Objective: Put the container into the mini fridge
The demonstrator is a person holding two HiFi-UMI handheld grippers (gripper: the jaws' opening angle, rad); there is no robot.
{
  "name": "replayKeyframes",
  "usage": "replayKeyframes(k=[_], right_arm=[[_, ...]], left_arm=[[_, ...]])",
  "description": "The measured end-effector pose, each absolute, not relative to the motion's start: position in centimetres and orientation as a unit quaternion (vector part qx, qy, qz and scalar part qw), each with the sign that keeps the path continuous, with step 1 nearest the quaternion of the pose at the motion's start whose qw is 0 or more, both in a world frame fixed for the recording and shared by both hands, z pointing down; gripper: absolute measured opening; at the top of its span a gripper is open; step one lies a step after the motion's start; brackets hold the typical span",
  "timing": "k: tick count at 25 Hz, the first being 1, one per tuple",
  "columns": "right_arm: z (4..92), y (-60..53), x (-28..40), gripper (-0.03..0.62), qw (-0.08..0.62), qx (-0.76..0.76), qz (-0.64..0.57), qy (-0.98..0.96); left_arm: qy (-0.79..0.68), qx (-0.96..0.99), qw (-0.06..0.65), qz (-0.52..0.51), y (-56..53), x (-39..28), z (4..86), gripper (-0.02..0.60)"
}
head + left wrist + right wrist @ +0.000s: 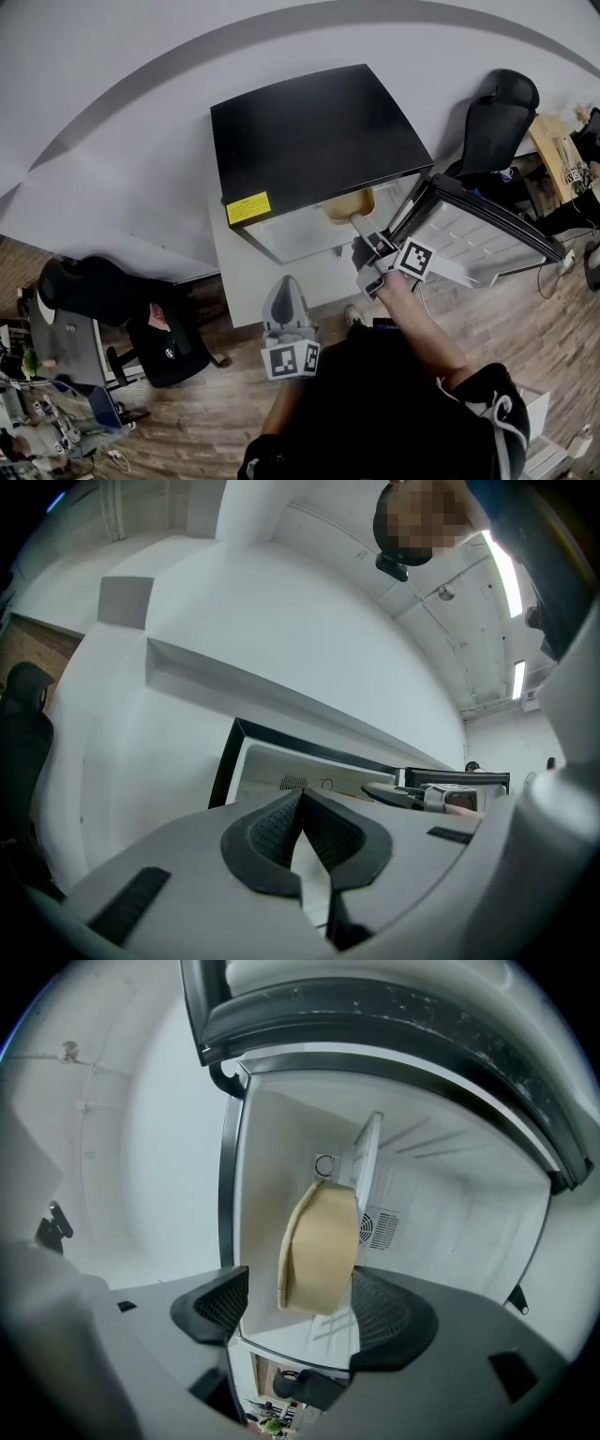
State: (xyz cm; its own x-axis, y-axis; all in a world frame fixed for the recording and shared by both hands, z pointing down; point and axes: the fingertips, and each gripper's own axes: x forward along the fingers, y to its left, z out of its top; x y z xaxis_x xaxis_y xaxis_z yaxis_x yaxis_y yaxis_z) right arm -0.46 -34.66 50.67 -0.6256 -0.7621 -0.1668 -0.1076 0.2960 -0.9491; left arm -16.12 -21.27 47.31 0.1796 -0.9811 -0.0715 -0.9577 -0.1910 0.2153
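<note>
Container (319,1246) lengthwise across fridge shelf (367,1159)

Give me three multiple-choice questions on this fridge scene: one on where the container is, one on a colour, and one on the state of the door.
1. Where is the tan container?
A. on the floor
B. inside the mini fridge
C. on the fridge's top

2. What colour is the mini fridge's top?
A. black
B. red
C. green

3. How does the fridge's door stand?
A. shut
B. taken off and laid flat
C. swung open

Answers:
1 B: the right gripper view shows the container against the white inner walls of the fridge.
2 A: the head view shows a black top panel.
3 C: the door hangs out to one side and the inside of the fridge is exposed.
</note>
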Motion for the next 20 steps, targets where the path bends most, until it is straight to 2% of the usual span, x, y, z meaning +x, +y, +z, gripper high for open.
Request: replayKeyframes(k=[9,16,20], right_arm=[[50.9,-35.0,-0.4,0.422,0.28,-0.321,-0.482,0.766],[52.0,-33.7,-1.1,0.449,0.167,-0.376,-0.39,0.823],[52.6,-32.7,-0.4,0.449,0.059,-0.44,-0.26,0.858]], left_arm=[[-0.63,0.768,0.061,-0.097,-19.9,-16.1,47.2,0.023],[-0.632,0.766,0.063,-0.097,-19.6,-16.2,47.3,0.023],[-0.63,0.768,0.065,-0.096,-19.6,-15.8,47.5,0.023]])
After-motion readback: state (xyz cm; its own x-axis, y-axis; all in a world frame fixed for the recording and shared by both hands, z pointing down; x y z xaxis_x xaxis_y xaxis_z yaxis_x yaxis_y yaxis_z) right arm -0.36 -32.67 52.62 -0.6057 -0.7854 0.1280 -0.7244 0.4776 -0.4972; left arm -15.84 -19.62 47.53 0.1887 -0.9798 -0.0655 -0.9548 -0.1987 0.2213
